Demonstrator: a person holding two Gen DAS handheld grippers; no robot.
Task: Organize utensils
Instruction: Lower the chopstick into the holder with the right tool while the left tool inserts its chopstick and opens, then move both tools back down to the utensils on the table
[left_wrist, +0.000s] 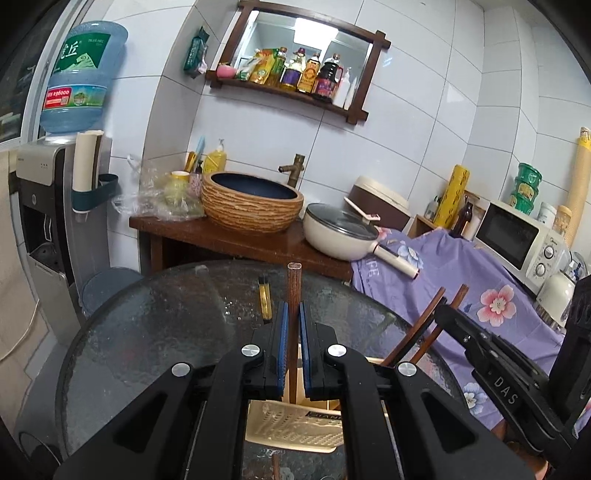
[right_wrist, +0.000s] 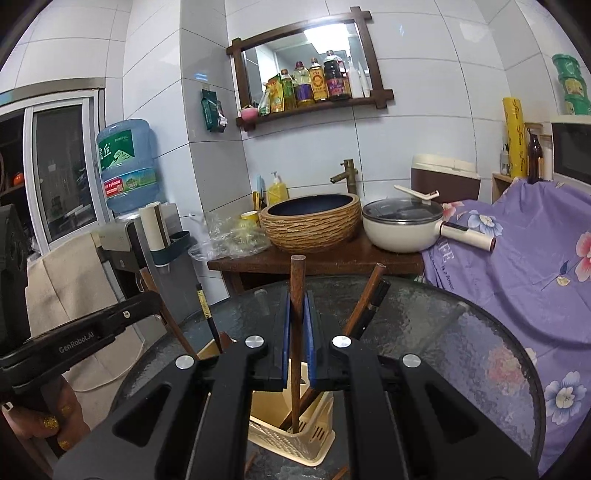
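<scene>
Both claws are working over the round glass bench (right_wrist: 461, 343) at the lower middle of each view. The left claw (left_wrist: 294, 325) has its blue pads pressed onto a brown wooden chopstick (left_wrist: 294, 284), which stands upright at centre frame with its lower end reaching down into the cream slotted utensil basket (left_wrist: 295, 432) below. Just left of it, a black-and-gold chopstick (left_wrist: 263, 295) rises beside the pads.

The right claw (right_wrist: 297, 317) is likewise pinching a brown chopstick (right_wrist: 297, 280), upright at centre frame, its tip inside the same cream basket (right_wrist: 295, 439). Right of centre in that view, more dark brown chopsticks (right_wrist: 364, 302) lean out of the basket toward the upper right. At left, the black-and-gold chopstick (right_wrist: 208, 317) leans from the basket's far corner.

In the left wrist view the right claw's black body (left_wrist: 491, 373) sits at the right edge, with two brown sticks (left_wrist: 432, 317) poking up past it.
</scene>
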